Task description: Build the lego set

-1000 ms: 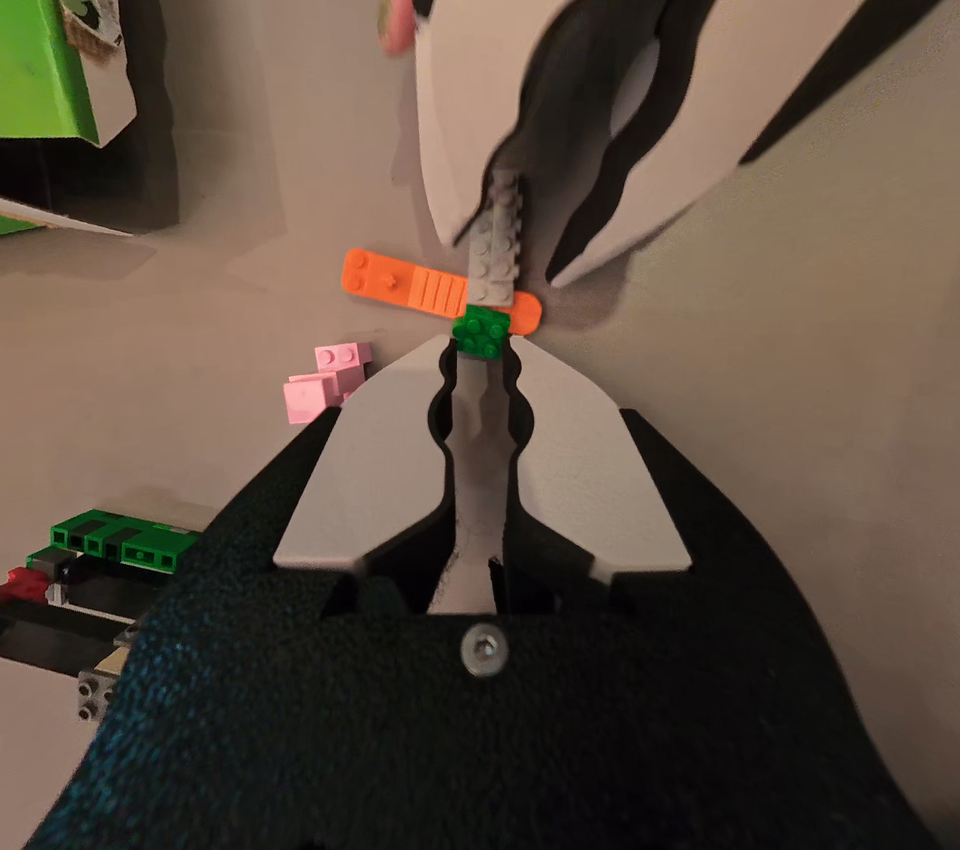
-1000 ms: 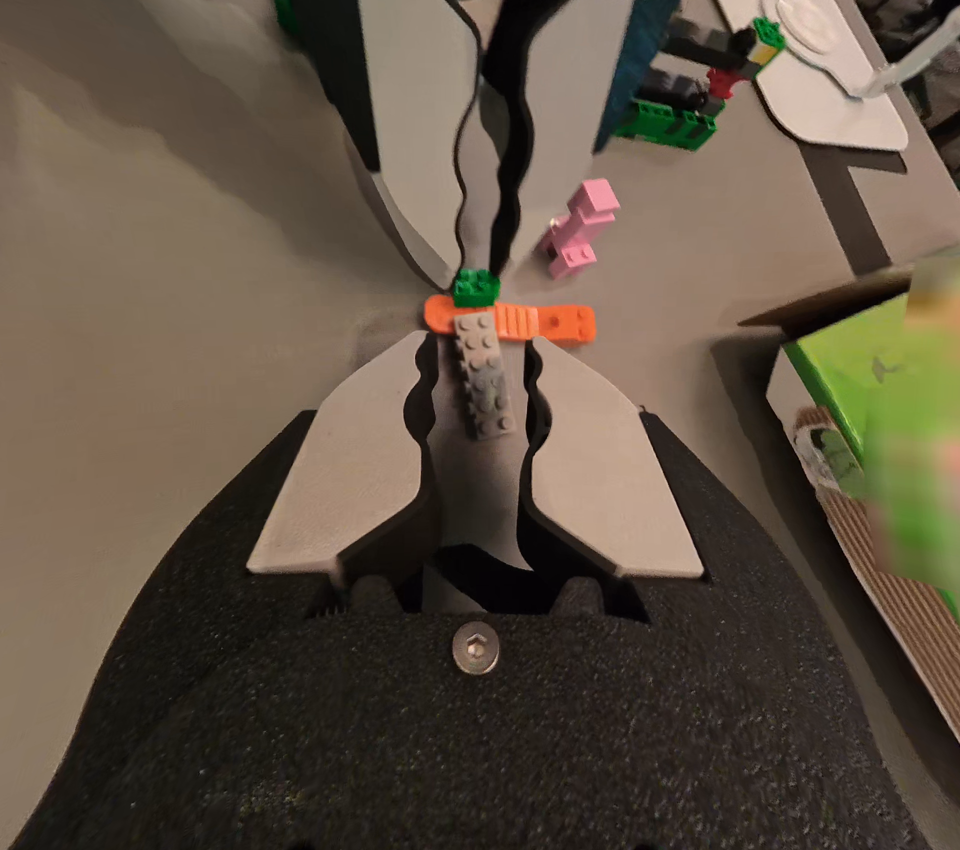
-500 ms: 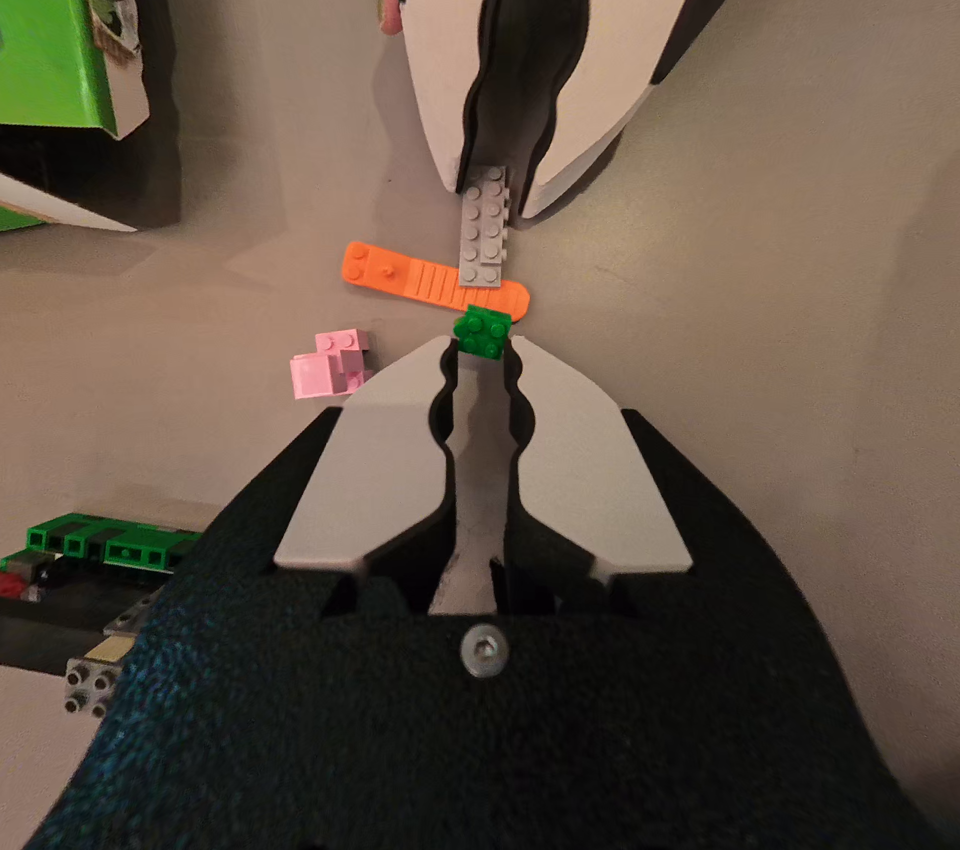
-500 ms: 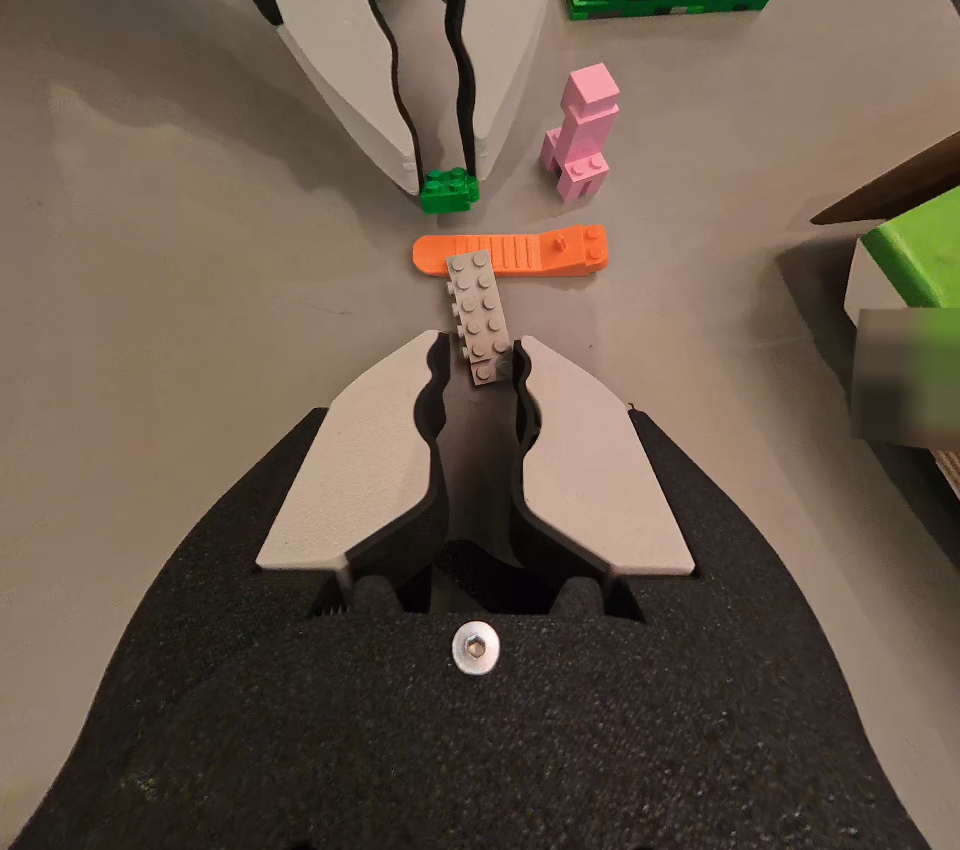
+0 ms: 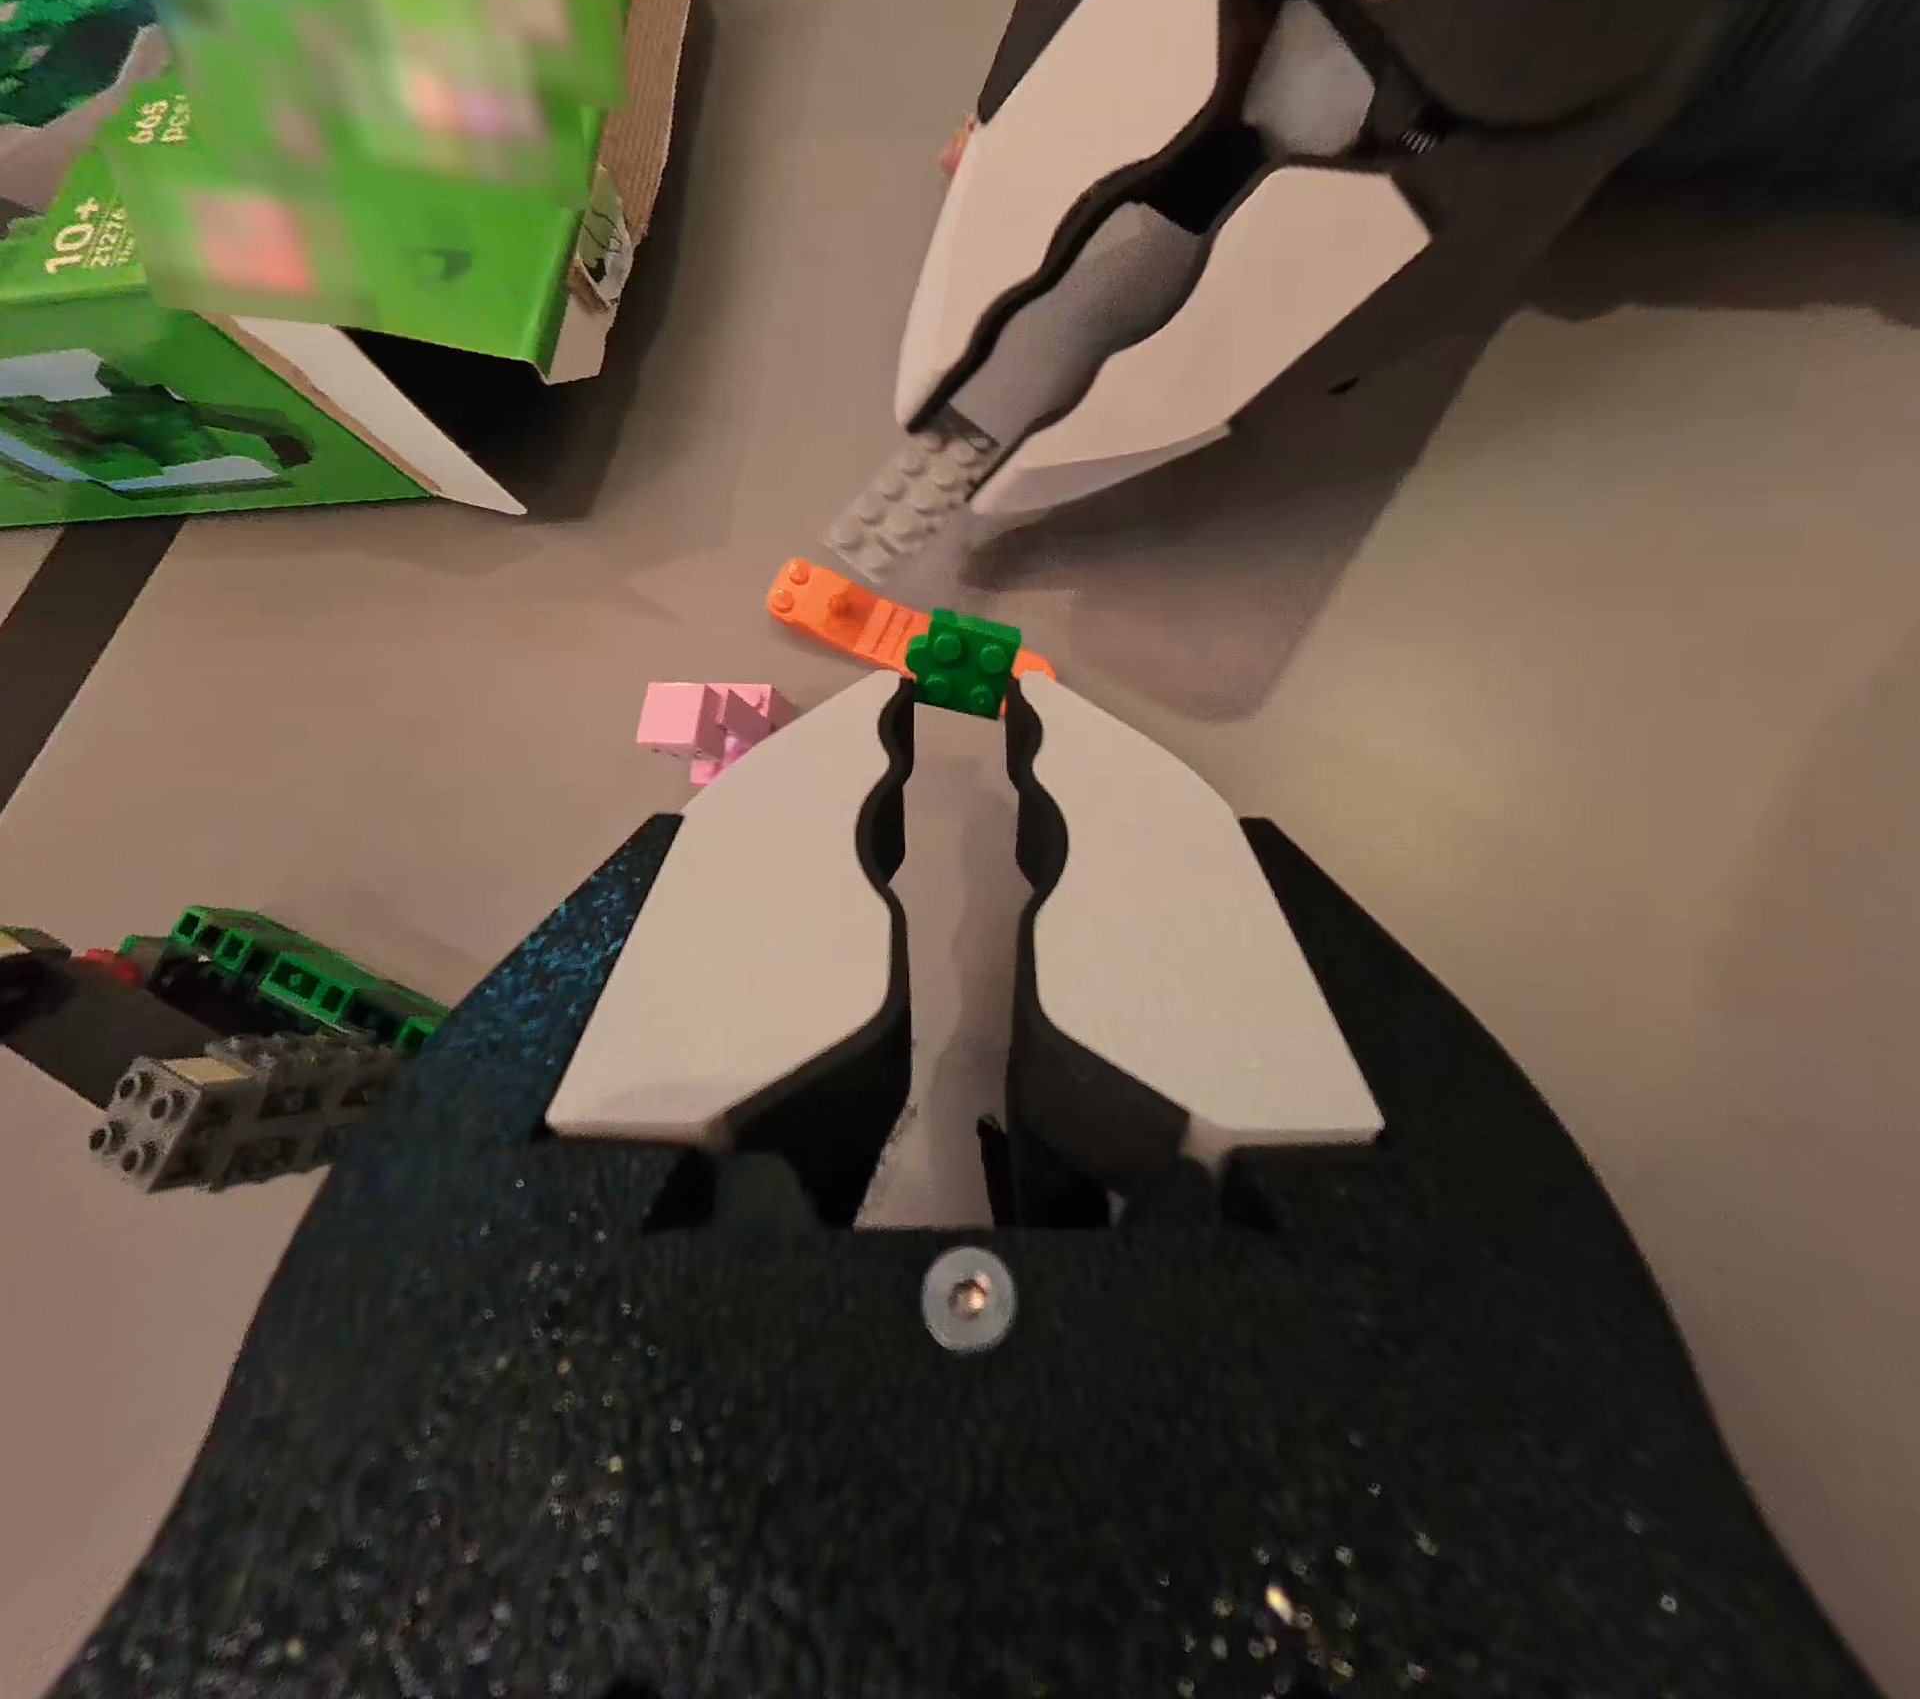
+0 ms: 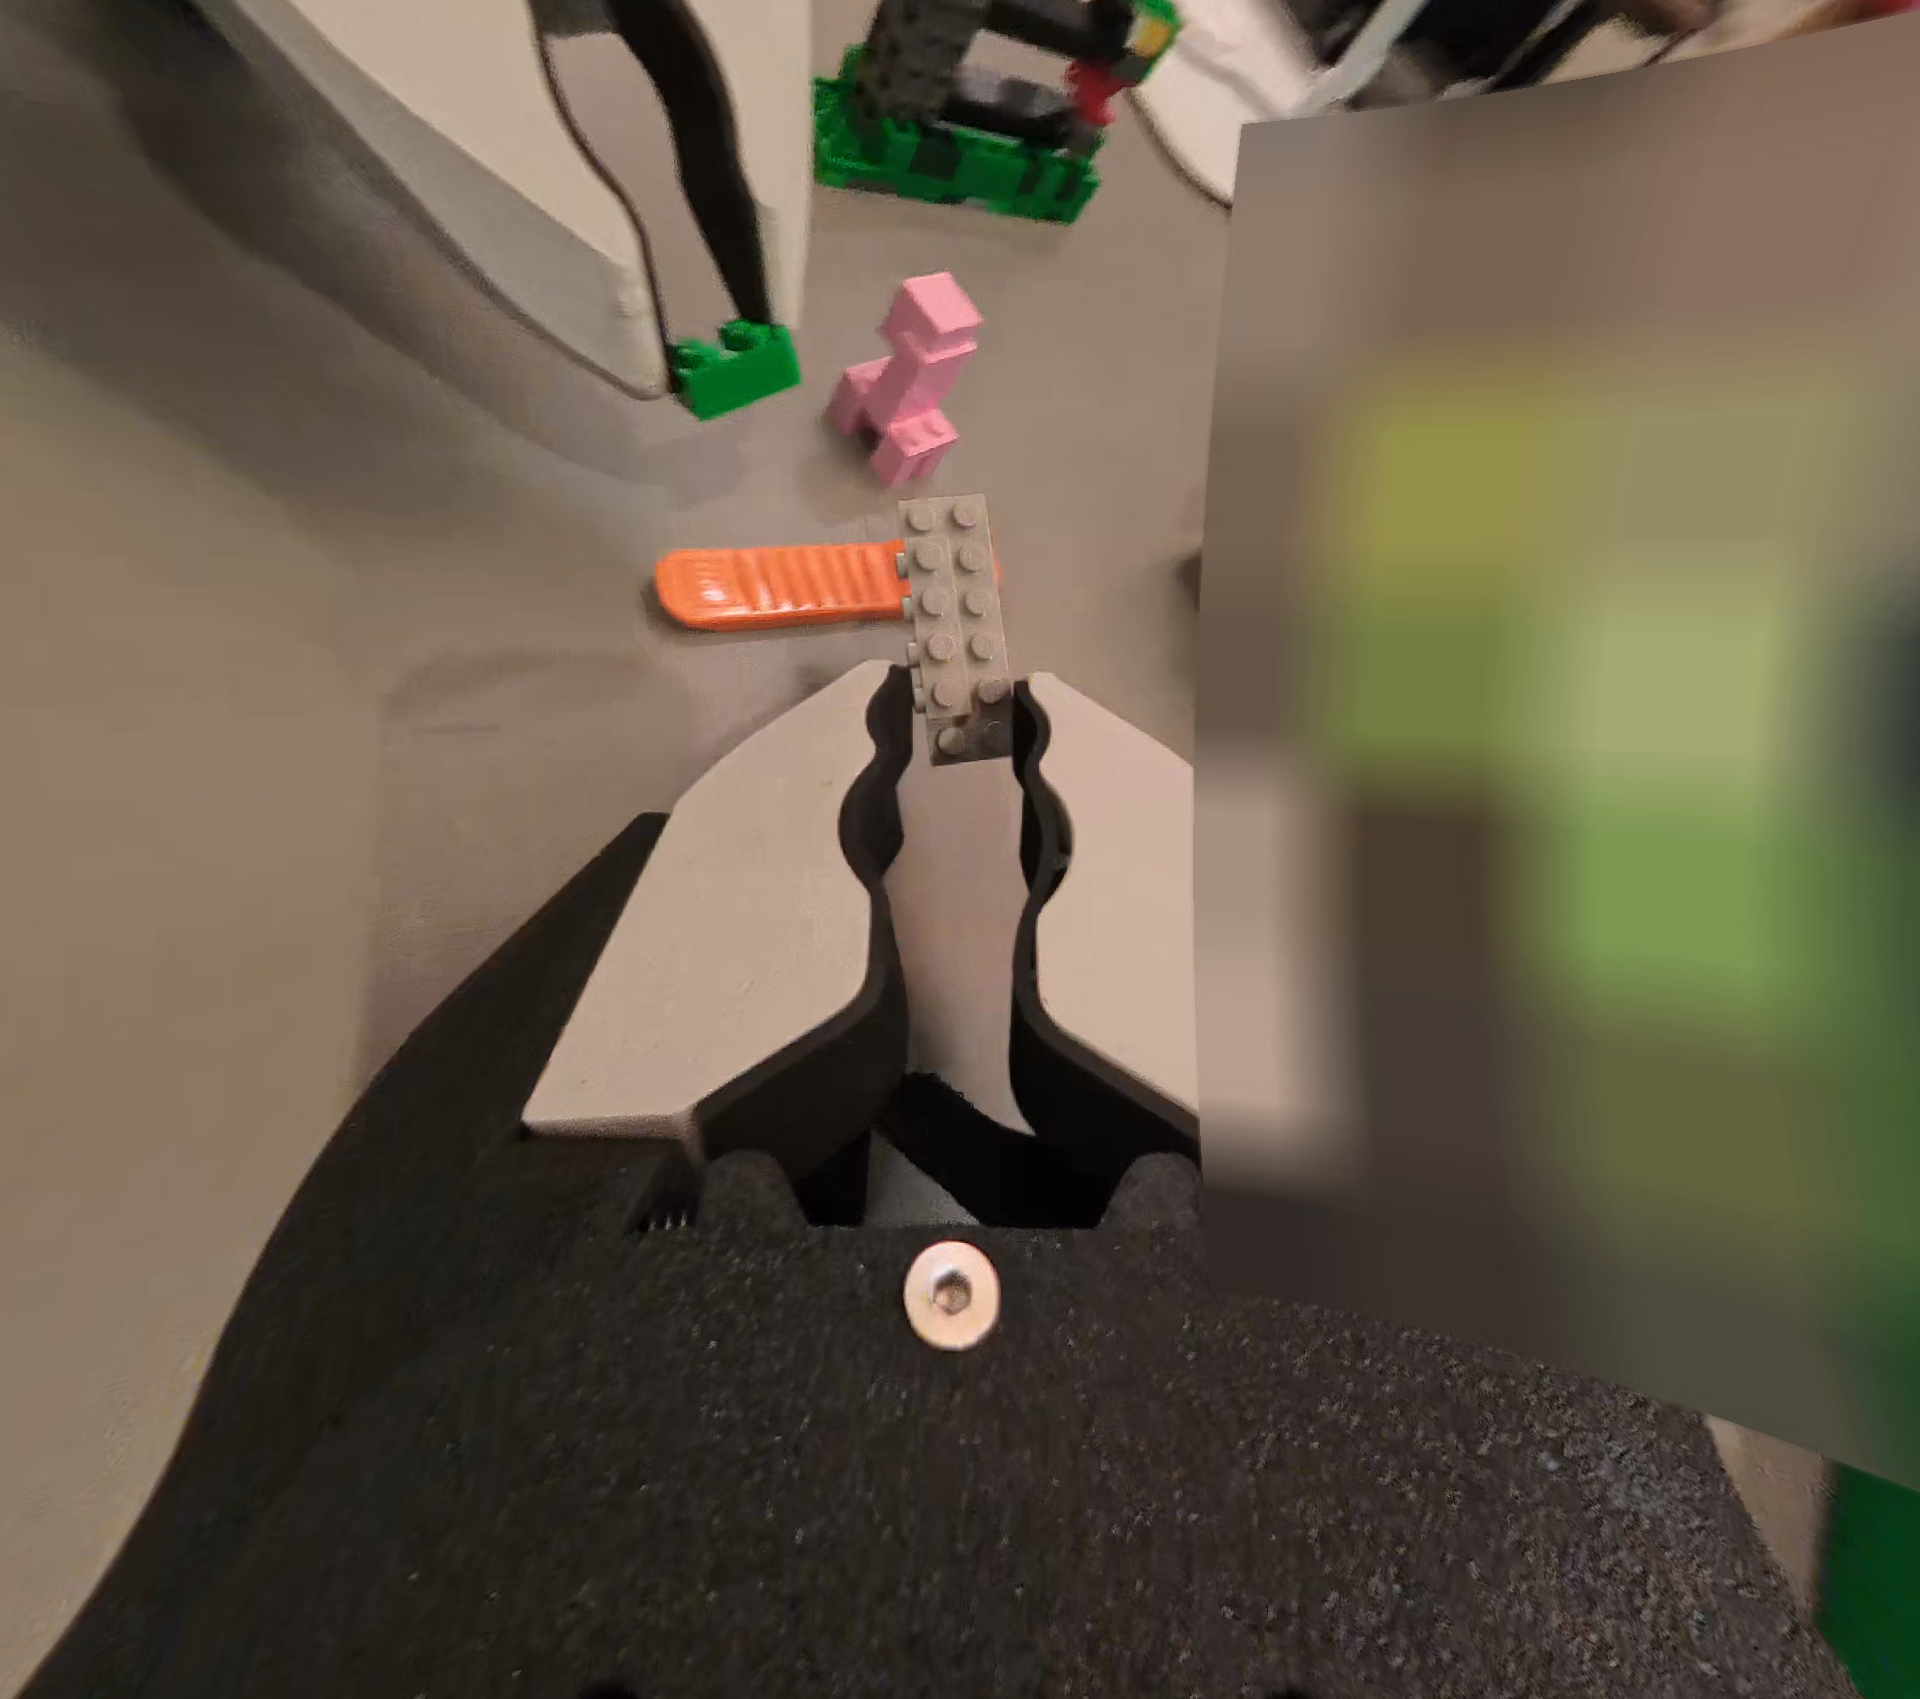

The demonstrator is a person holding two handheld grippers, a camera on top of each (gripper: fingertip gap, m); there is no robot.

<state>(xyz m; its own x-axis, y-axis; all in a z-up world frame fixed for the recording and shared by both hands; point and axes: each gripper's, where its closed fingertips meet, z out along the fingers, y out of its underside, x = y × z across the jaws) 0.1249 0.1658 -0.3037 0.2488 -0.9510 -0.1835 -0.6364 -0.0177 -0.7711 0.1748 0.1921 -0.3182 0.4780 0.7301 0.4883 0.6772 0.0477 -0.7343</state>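
Grey plate [image 6: 956, 621] and green brick [image 5: 961, 662] held ready for joining.
Right claw [image 6: 956, 693] grips the plate's end; left claw [image 5: 958, 693] clamps the brick above the orange separator [image 6: 774, 584].

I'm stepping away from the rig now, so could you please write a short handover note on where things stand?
Left tongs: shut on the small green brick, held just above the table.
Right tongs: shut on the end of the long grey plate, the rest sticking out forward.
On the table: orange brick separator, pink figure, the partly built green-based model farther off, and the open green box.
Done: both pieces picked up.
Left: brick and plate are apart; presumably join them, then add to the model.
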